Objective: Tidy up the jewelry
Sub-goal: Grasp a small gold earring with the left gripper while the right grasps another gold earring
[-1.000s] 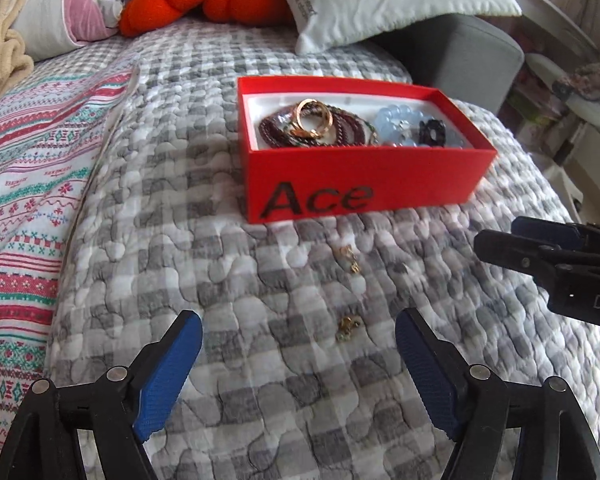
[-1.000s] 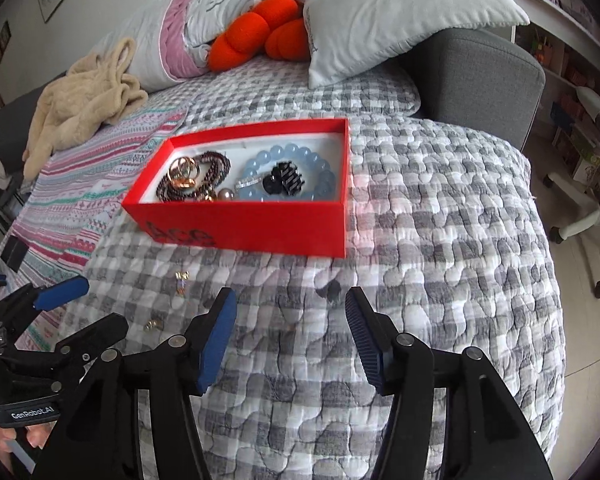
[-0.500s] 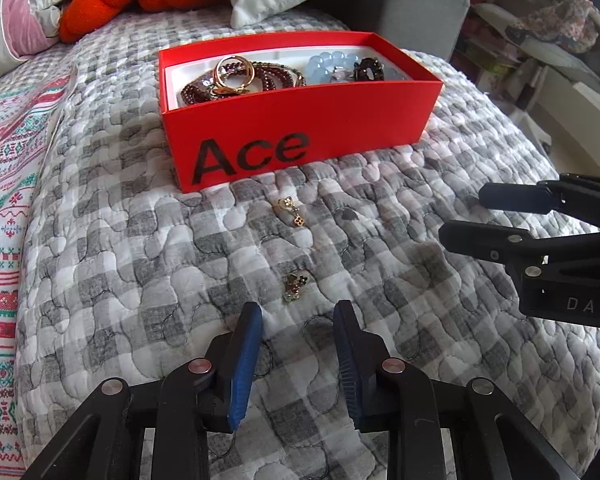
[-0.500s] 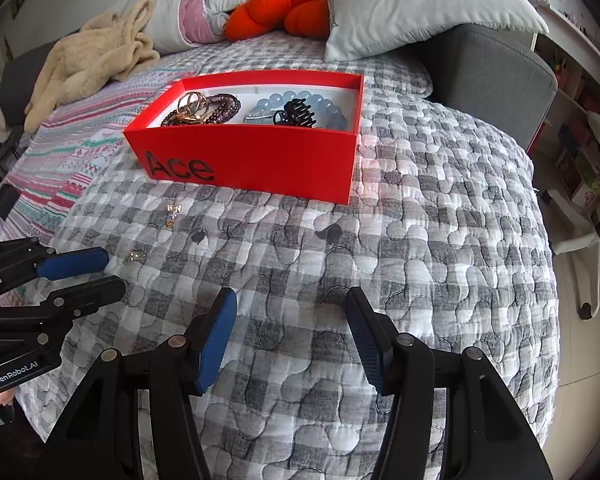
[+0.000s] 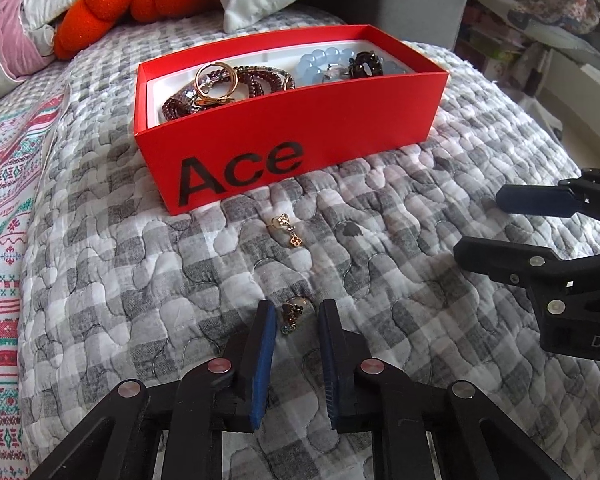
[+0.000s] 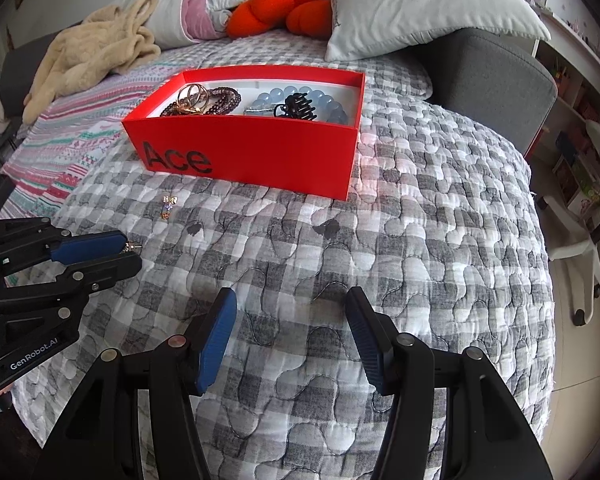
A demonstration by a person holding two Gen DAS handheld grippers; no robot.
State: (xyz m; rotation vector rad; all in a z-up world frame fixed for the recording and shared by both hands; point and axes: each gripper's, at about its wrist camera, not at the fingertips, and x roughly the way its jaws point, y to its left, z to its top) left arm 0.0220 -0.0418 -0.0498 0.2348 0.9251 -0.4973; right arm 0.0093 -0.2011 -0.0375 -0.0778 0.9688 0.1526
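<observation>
A: What is lying between the left gripper's [image 5: 296, 312] blue pads?

B: A small gold earring [image 5: 294, 315] with dark stones is resting on the grey checked quilt [image 5: 440, 240], right between the fingertips. The jaws are closing around it, with a sliver of quilt still showing on either side, so the pads are not yet pressing on it.

A: Is anything lying further out?

B: Ahead of that gripper a second gold earring [image 5: 287, 231] with a flower-shaped drop is lying on the quilt, and just beyond it the red box [image 5: 284, 128] marked "Ace" is sitting. Inside, dark red bead bracelets [image 5: 220, 90] with gold rings are filling one end, and pale blue beads [image 5: 320, 60] with a dark hair clip [image 5: 364, 65] are filling the other.

A: What is the right wrist view adding?

B: It is showing the left gripper [image 6: 134, 254] from the side, its tips nearly together with a bit of gold metal [image 6: 131, 246] poking out past the tip of the blue pad. It is also taking in a beige garment [image 6: 88, 56] and an orange cushion [image 6: 284, 4] beyond the box.

A: And the right gripper [image 6: 292, 312]?

B: It is hovering with its jaws well apart, nothing between them, only bare quilt below. In the left wrist view it is showing at the right edge [image 5: 500, 224], well off to the side of both earrings.
</observation>
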